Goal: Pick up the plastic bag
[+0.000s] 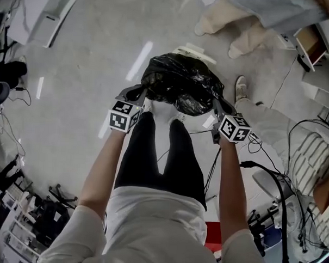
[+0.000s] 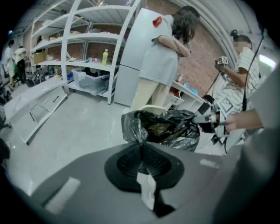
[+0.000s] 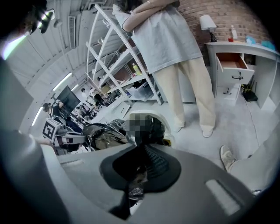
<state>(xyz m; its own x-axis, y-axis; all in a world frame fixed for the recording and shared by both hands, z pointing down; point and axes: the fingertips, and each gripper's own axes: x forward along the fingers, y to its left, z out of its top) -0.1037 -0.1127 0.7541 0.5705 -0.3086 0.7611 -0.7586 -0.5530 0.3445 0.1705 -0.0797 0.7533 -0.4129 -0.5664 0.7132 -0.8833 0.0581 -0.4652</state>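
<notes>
Left gripper [image 1: 140, 93] jaws pinched together on the left rim of the crumpled black plastic bag [image 1: 180, 82] — bag hangs open-mouthed over the white round bin [image 1: 196, 50]. Right gripper [image 1: 216, 105] likewise clamped on the bag's right rim.

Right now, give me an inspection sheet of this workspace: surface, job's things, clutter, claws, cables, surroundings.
Surface: grey concrete floor.
Job's things: crumpled black plastic bag, held at two opposite edges.
Clutter: white round bin behind the bag.
Grippers: left claw shut on bag edge; right claw shut on bag edge.
Cables: black cables on the floor, right side.
Surroundings: white metal shelving; standing person in beige trousers.
</notes>
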